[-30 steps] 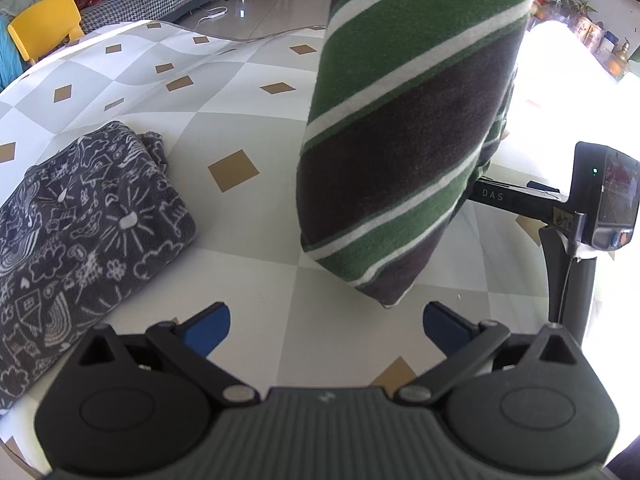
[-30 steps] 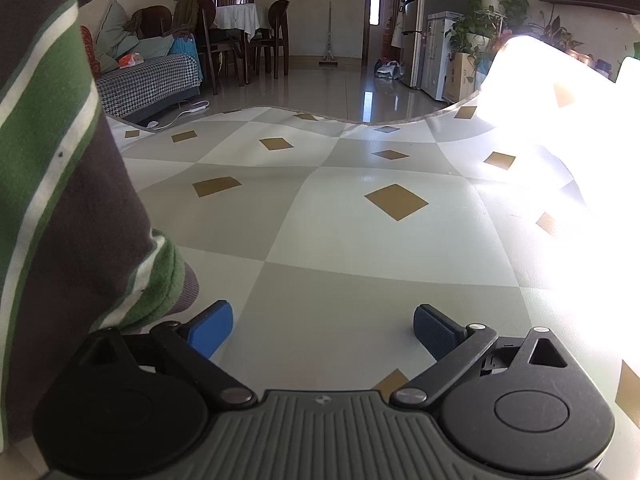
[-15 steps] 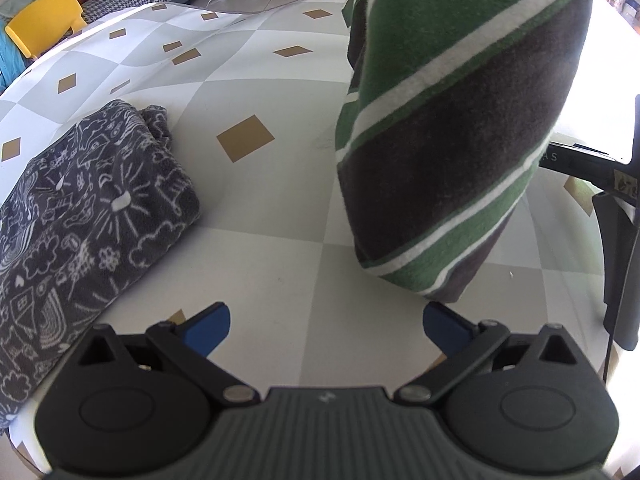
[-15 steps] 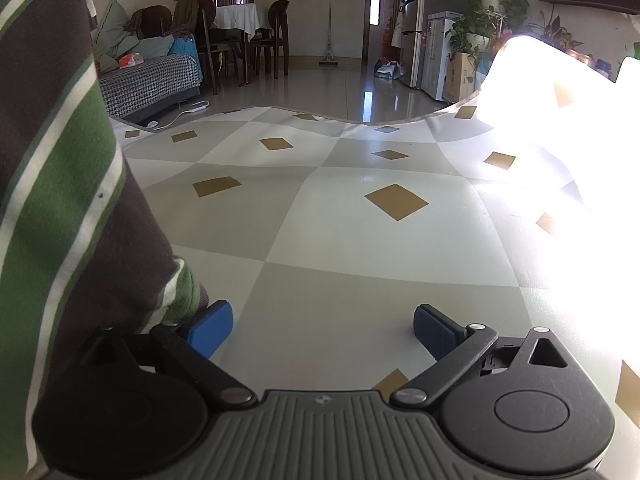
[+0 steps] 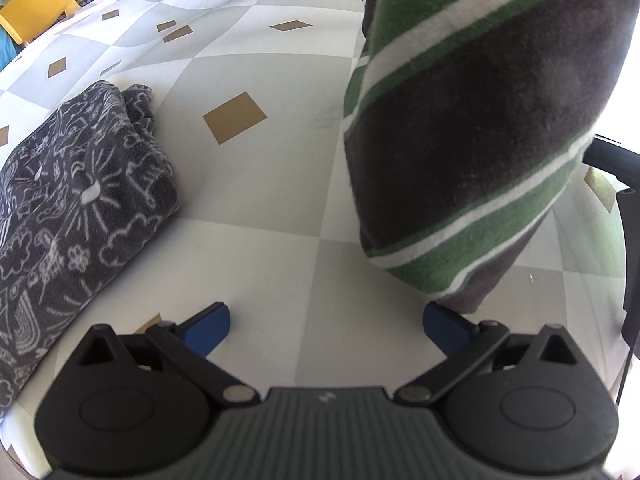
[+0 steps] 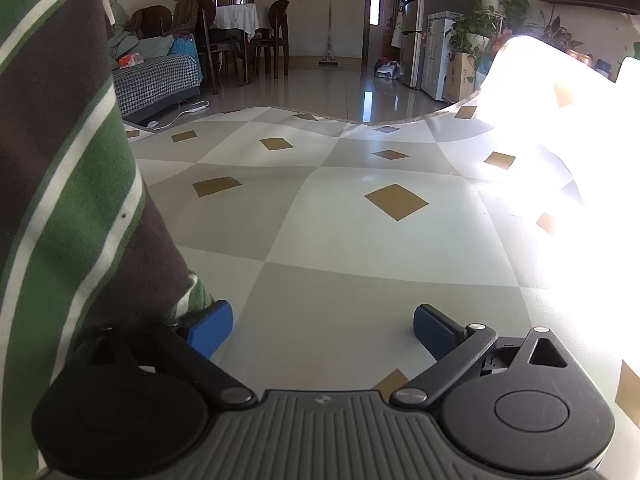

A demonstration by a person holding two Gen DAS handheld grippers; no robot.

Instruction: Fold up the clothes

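A striped garment (image 5: 472,140) in green, dark grey and white hangs down over the table at the right of the left wrist view. Its lower corner ends just above the right fingertip of my left gripper (image 5: 326,320), which is open with nothing between its fingers. What holds the garment's top is out of frame. In the right wrist view the same striped garment (image 6: 60,200) fills the left side, and its hem rests on the left finger of my open right gripper (image 6: 322,322). A folded dark garment with white doodles (image 5: 72,200) lies at the left.
The table wears a grey-and-white checked cloth with gold diamonds (image 5: 260,184) (image 6: 360,280). A black device part (image 5: 628,240) shows at the right edge. Strong glare (image 6: 560,140) washes out the right side. Beyond are a yellow chair (image 5: 36,12), a sofa (image 6: 160,80) and dining chairs.
The striped garment has come lower and closer to my left gripper. In the right wrist view it has shifted right, onto the left finger. Both grippers stay open.
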